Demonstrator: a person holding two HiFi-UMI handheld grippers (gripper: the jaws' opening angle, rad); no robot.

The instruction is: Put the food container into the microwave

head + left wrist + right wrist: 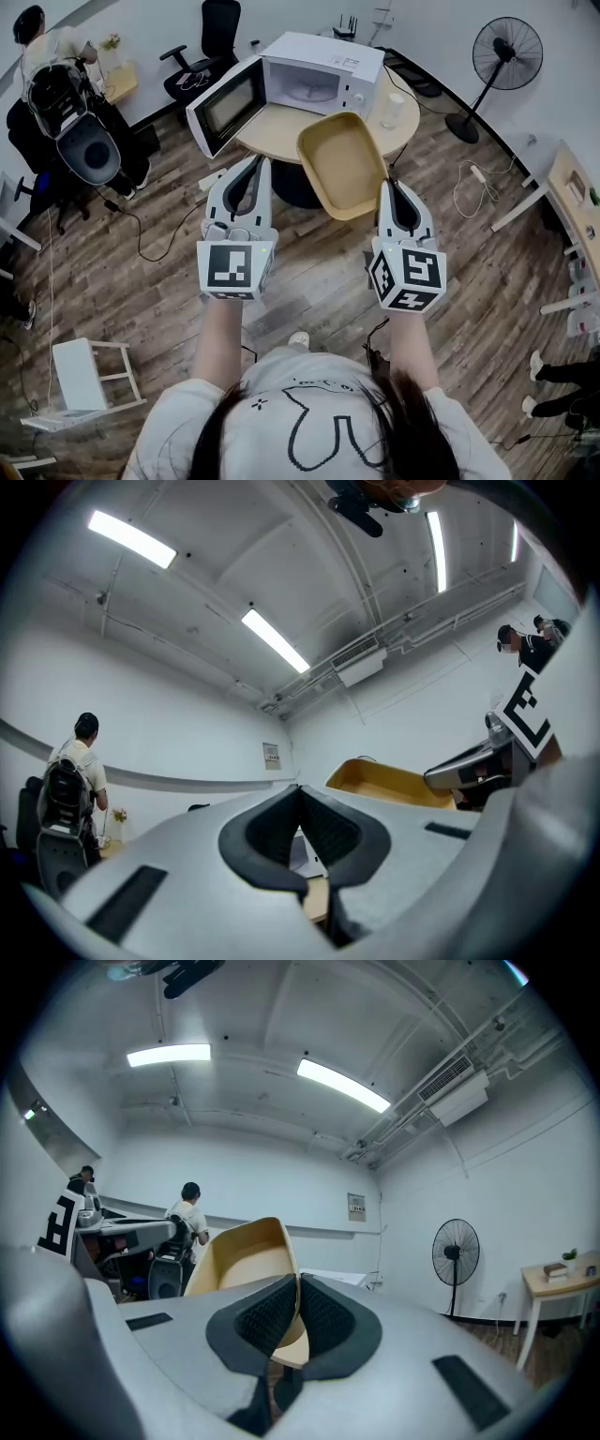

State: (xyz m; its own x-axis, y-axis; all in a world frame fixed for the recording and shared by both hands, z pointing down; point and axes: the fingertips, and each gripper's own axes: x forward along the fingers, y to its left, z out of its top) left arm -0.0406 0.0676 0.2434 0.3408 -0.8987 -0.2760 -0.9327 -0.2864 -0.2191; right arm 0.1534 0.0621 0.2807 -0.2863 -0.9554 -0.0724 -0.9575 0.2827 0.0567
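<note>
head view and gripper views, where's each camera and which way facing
Head view: on the person's head, steeply down at forearms, left gripper, right gripper, food container, open microwave.
Left gripper view: on that gripper, along its shut, empty jaws.
Right gripper view: on that gripper, along jaws clamped on the container's rim.
Shared: the container.

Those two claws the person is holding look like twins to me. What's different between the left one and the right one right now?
The right claw is clamped on the rim of the tan container and holds it in the air; the left claw is closed on nothing. The right claw touches the container; the left claw sits beside it, apart from it. Both are shut and point toward the open microwave.
</note>
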